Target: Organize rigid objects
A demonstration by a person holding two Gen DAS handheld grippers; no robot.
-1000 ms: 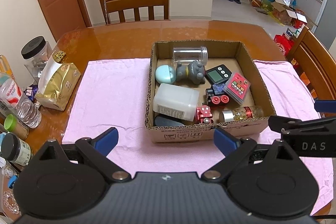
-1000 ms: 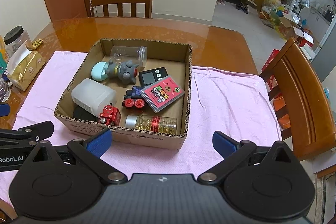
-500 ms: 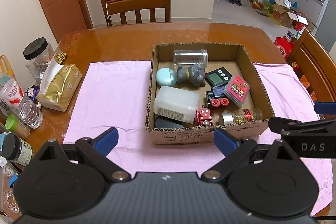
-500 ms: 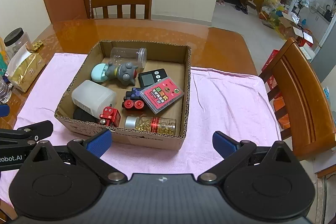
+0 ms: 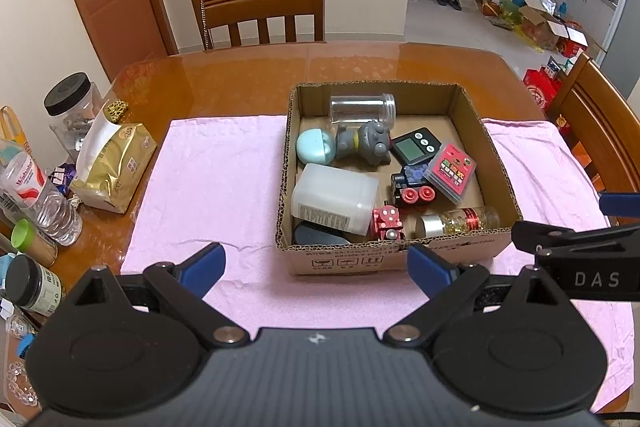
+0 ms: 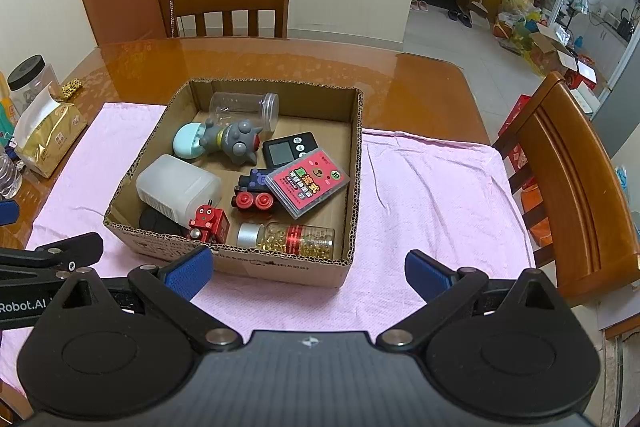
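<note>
The left hand-held gripper [image 5: 316, 263] and right hand-held gripper [image 6: 308, 269] are both hanging wide open and empty just before the cardboard box [image 5: 400, 261], which is sitting on a pink cloth [image 5: 208, 183] over the surface [image 5: 240, 79]. Inside the box, a capsule bottle [image 6: 294, 237] and red robot toy [image 6: 208, 221] are lying nearest, a clear jar [image 6: 244, 109] farthest. Compared with a second ago, both views are showing the box slightly lower and farther. Beyond the box, a wooden chair [image 5: 260, 7] is standing.

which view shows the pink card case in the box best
The right wrist view: the pink card case faces the camera, lid print visible, leaning on the toy train. The left wrist view shows the same case smaller and at a steeper slant.
</note>
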